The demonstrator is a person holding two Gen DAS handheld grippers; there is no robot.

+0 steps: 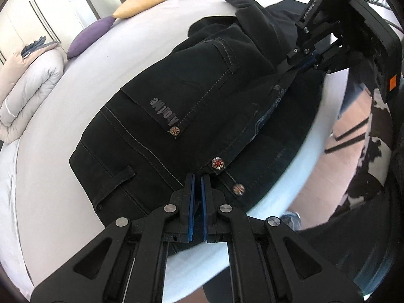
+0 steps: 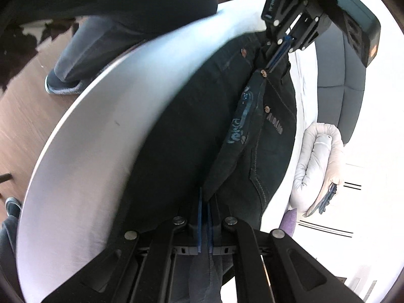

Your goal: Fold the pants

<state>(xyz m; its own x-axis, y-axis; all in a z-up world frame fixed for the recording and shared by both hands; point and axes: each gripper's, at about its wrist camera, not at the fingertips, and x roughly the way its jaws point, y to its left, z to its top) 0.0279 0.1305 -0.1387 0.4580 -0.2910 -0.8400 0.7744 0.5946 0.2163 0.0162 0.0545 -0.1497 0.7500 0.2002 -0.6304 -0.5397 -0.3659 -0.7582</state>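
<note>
White bedding covers the bed [image 1: 50,151], where the black pants [image 1: 156,96] lie near its edge. Both claws are clamped on the waistband, the left gripper [image 1: 197,184] at one end, the right gripper [image 2: 205,204] at the other, likely to keep it taut for folding.

The pants [image 1: 156,116] are black jeans with grey stitching, metal rivets, a back pocket with grey letters and a blue printed lining at the waistband, and they lie on a white bed near its edge, with the waistband lifted up at its two ends.
</note>
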